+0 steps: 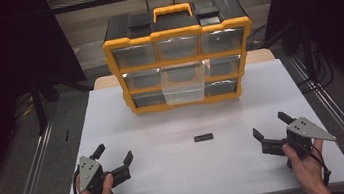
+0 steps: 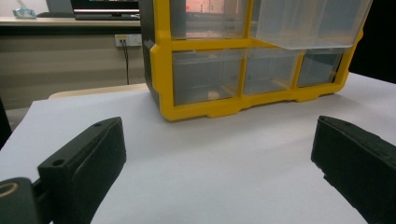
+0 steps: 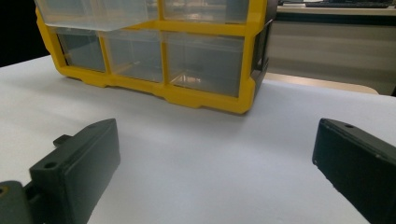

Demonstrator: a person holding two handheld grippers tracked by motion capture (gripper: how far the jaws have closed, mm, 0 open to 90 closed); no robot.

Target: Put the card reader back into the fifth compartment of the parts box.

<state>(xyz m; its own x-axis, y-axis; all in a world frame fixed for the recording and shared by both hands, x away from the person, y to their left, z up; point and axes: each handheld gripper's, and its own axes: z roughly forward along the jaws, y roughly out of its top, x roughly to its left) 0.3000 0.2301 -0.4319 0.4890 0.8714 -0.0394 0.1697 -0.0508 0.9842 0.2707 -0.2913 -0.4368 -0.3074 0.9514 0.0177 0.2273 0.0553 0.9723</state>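
A white rectangular worktop (image 1: 170, 178) stands on a grey floor in a dim room, with dark curtains at both sides and a beige wall behind. At the far edge of the worktop stands a yellow and black plastic organiser with clear drawers (image 1: 179, 55); its middle clear drawer (image 1: 183, 83) is pulled out toward the person.

The high view shows a small flat black rectangular piece (image 1: 203, 136) lying near the middle of the worktop, a little toward the near right corner. Its long axis runs parallel to the near edge, the ends pointing left and right.

The left gripper view shows a wall socket (image 2: 127, 40) and a desk behind the organiser.

The left gripper (image 1: 113, 153), near the near left corner, has its jaws wide apart with nothing between them. The right gripper (image 1: 270, 125), near the near right corner, is also spread wide and empty, well apart from the black piece.
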